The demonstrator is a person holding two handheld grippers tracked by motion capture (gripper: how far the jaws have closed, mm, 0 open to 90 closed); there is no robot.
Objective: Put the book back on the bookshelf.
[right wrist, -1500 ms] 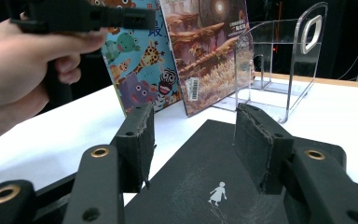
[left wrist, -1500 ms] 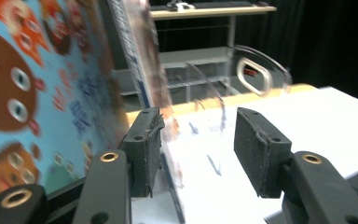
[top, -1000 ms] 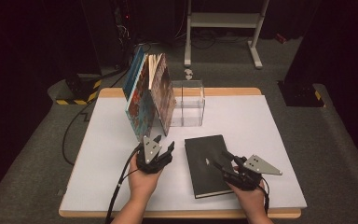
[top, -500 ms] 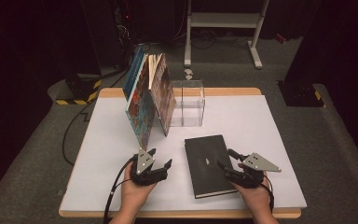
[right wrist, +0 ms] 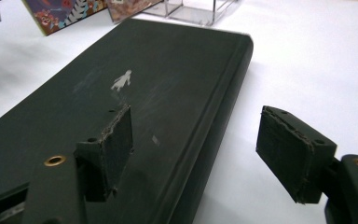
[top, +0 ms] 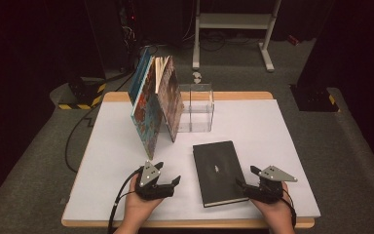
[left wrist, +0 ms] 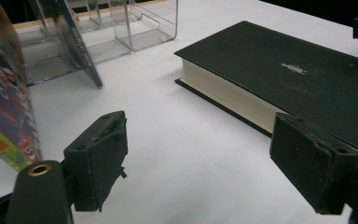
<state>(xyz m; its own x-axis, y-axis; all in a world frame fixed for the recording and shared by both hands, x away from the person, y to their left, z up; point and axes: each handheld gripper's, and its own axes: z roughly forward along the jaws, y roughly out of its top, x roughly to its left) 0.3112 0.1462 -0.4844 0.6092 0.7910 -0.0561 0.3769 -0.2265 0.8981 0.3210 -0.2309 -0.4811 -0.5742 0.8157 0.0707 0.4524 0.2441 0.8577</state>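
High view, left tongs [top: 174, 181]: held in the person's left hand [top: 139, 208] near the counter's front edge, just left of the black book, apart from it.
Left tongs, state: released; jaws have just been opening and stand wide with only bare counter between them in the left gripper view [left wrist: 214, 158].
Right tongs [top: 240, 185]: held in the person's right hand [top: 272, 210], at the book's front right corner.
Right tongs, state: released; jaws have just been opening. In the right gripper view [right wrist: 196, 154] one pad hangs over the cover and the other stands off past the spine side, with the book's rounded edge between them; neither pad presses on it.
Black book [top: 216, 171]: lies flat and closed on the counter, front of centre, between the two tongs; a small pale mark sits mid-cover, and pale page edges face the left tongs [left wrist: 279, 74].
Clear plastic holder [top: 197, 108]: stands behind the book, well apart from it.
Picture books [top: 153, 105]: several colourful ones stand leaning against the holder's left side.
Counter [top: 282, 131]: white top with a wooden rim.
Cable [top: 119, 202]: trails from the left tongs off the front edge.
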